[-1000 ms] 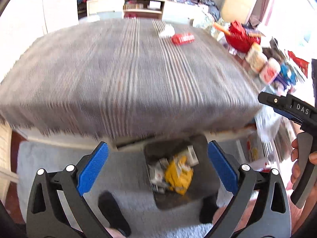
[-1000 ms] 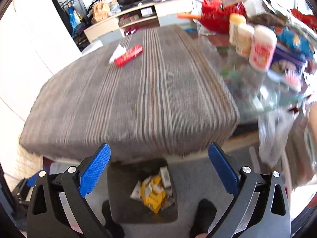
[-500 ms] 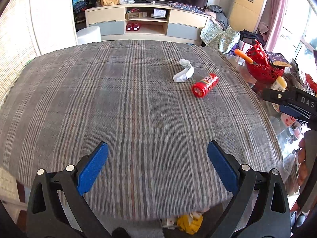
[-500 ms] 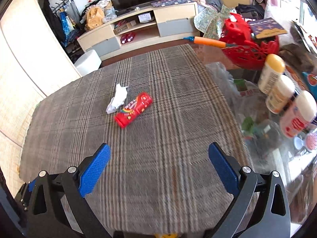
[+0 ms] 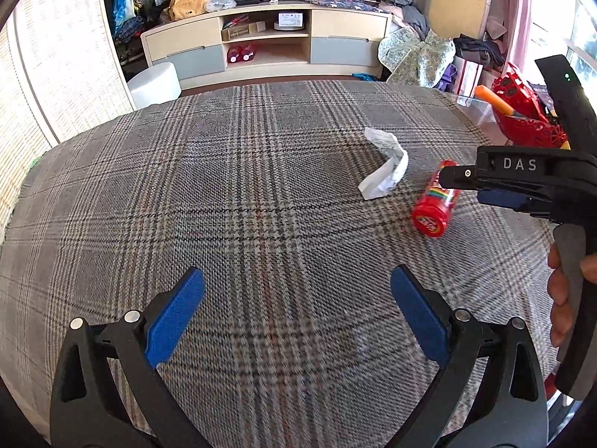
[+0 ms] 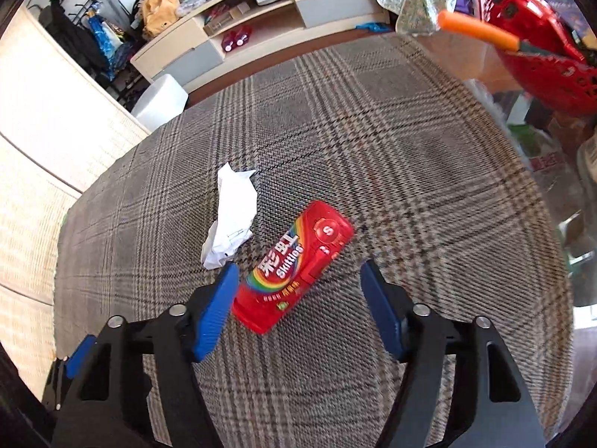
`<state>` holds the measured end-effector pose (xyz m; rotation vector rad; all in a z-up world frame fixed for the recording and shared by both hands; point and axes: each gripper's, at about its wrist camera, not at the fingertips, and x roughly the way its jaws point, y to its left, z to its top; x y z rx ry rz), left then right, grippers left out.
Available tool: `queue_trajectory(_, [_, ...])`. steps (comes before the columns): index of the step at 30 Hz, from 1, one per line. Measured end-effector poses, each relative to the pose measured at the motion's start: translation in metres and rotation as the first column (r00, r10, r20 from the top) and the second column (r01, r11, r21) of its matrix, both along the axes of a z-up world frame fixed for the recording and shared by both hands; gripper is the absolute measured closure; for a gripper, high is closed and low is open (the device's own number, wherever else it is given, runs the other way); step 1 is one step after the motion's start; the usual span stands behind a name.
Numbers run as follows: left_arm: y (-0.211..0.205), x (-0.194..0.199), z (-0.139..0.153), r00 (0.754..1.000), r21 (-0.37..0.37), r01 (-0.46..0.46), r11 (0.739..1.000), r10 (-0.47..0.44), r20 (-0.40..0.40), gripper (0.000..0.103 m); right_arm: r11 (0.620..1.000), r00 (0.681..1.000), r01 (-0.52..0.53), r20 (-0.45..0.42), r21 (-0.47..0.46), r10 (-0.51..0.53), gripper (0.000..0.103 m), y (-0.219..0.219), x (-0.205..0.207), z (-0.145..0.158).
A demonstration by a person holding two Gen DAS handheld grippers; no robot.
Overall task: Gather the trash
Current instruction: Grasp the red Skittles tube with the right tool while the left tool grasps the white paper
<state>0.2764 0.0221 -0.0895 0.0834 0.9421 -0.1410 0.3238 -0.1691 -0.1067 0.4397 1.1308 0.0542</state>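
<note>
The red candy box [image 6: 294,267] reads "Skittles" in white under large Chinese characters, with a rainbow band and a round "S" emblem near its upper end; smaller print along its lower edge is too fine to read. In the left wrist view, the right claw's [image 5: 453,178] black body carries the letters "DAS" at the right of the frame.

The right claw [image 6: 296,304] has just been closing and now stands about half open, its blue pads on either side of the box's lower end. The left pad [image 6: 216,313] sits just beside the box's lower left corner (whether it touches is hard to tell), while the right pad stands clear of the box with plaid cloth showing between. The box lies flat on the counter [image 6: 410,171], slanting from lower left to upper right in the middle of the right wrist frame.

A crumpled white paper [image 6: 231,220] lies just left of the box, above the claw's left pad, close to the box without clearly touching it.

The left claw [image 5: 296,311] is wide open and holds nothing, with only bare cloth between its pads at the bottom of its frame. From there, the paper [image 5: 384,170] and box [image 5: 434,207] lie toward the right middle, well apart from it.
</note>
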Motion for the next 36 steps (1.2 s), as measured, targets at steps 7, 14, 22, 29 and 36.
queue_trajectory(7, [-0.001,0.019,-0.006,1.000,0.010,0.014,1.000,-0.014,0.007,0.008,0.998,0.999,-0.045,-0.015,-0.033,0.044,0.054,0.016,0.013,-0.012])
queue_trajectory(14, [-0.017,0.039,-0.007,0.999,0.004,0.036,0.999,-0.036,0.026,0.008,0.983,0.990,-0.139,0.020,-0.122,0.143,0.055,0.022,0.009,-0.007])
queue_trajectory(22, [-0.048,0.061,-0.017,0.996,-0.028,0.080,0.996,-0.079,0.028,0.009,0.987,0.988,-0.149,0.020,-0.056,0.150,0.061,-0.005,0.008,-0.005])
queue_trajectory(29, [-0.066,0.078,-0.024,0.995,-0.028,0.103,0.994,-0.103,0.018,0.023,0.980,0.989,-0.145,0.023,-0.134,0.149,0.062,-0.022,0.008,0.001])
queue_trajectory(36, [-0.083,0.095,-0.028,0.989,-0.051,0.147,0.988,-0.146,0.013,0.064,0.988,0.992,-0.119,0.016,-0.094,0.121,0.062,-0.051,0.004,-0.004])
